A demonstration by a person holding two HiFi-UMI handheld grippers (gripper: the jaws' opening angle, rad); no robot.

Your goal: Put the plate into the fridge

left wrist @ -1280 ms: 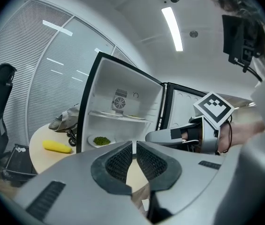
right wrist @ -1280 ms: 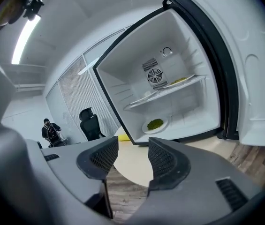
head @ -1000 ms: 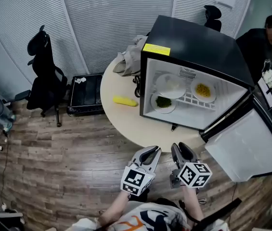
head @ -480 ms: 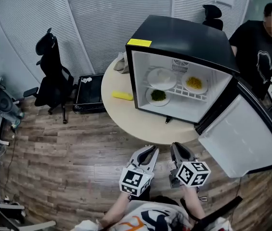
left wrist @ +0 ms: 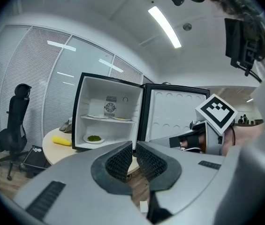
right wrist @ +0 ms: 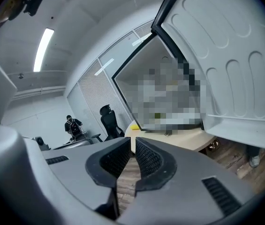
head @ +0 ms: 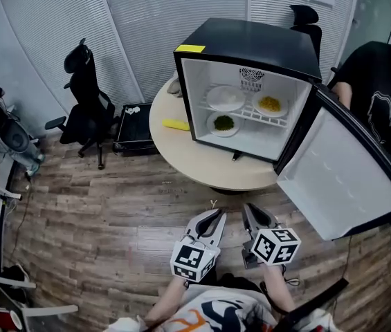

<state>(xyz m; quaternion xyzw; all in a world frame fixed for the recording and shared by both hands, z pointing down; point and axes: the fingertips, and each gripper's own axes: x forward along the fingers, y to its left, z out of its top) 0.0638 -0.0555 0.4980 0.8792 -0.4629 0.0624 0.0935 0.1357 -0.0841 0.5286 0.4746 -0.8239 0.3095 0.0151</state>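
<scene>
The black mini fridge (head: 250, 47) stands open on the round table (head: 202, 164). Inside, a white plate (head: 225, 98) and a plate of yellow food (head: 270, 104) rest on the wire shelf, and a plate of green food (head: 223, 124) lies on the fridge floor. My left gripper (head: 216, 214) is held low, well short of the table, shut and empty. Beside it my right gripper (head: 250, 209) has its jaws closing, tips nearly touching, nothing between them. The left gripper view shows the left gripper (left wrist: 134, 146) aimed at the fridge (left wrist: 109, 111). The right gripper (right wrist: 133, 146) points past the door (right wrist: 226, 55).
The fridge door (head: 347, 178) swings out to the right. A person in black (head: 382, 81) stands behind it. A yellow object (head: 176, 124) lies on the table left of the fridge. An office chair (head: 88, 116) and a black crate (head: 134, 126) stand at the left on the wood floor.
The view has drawn back, so fridge and table sit farther up the picture. The right gripper's jaws have come together. Both grippers stay low in front of me.
</scene>
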